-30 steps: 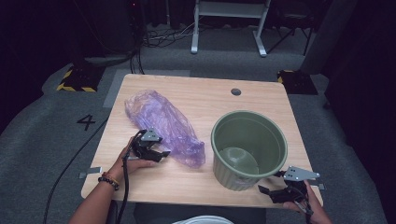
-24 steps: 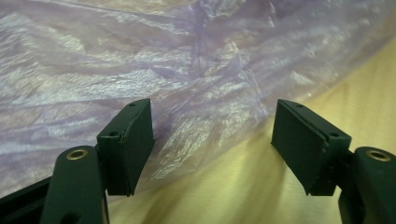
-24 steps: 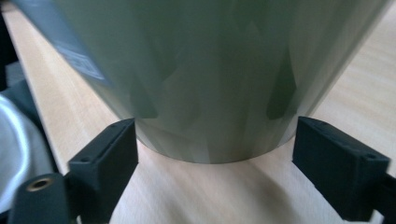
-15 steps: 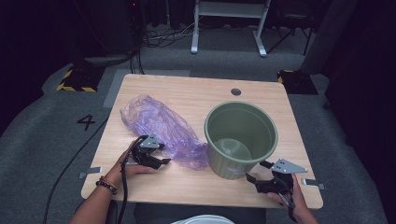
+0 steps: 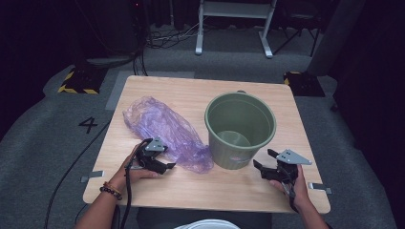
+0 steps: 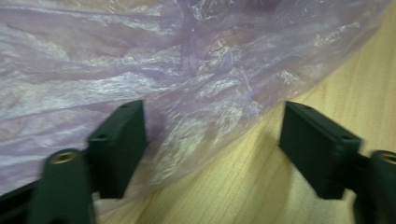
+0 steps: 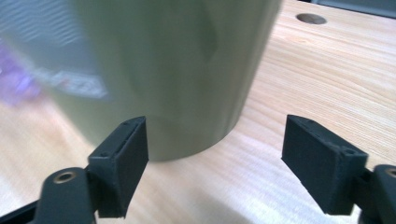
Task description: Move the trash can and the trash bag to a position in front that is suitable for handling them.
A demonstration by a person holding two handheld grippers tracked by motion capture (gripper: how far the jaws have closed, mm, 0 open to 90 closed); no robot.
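A crumpled purple plastic bag (image 5: 162,126) lies on the left half of the wooden table (image 5: 191,191). My left gripper (image 5: 167,164) rests at the bag's near edge. Its jaws have just been opening and stand open. In the left gripper view the bag (image 6: 177,70) reaches in between the jaws of the left gripper (image 6: 210,114), and the pads do not press on it. A green bucket (image 5: 240,129) stands upright right of the bag. My right gripper (image 5: 263,160) sits at its near right side, open, its jaws just having closed a little. Ahead of the right gripper (image 7: 215,123) is the bucket's wall (image 7: 187,70).
A round hole (image 7: 310,18) is in the tabletop beyond the bucket. A white rounded object (image 5: 205,224) shows at the bottom edge, below the table's front. On the floor are cables, a white metal frame (image 5: 234,28) behind the table and a painted 4 (image 5: 89,125).
The right gripper has moved left along the table's front toward the bucket. The bucket has shifted left and farther back, closer to the bag. The left hand has stayed put.
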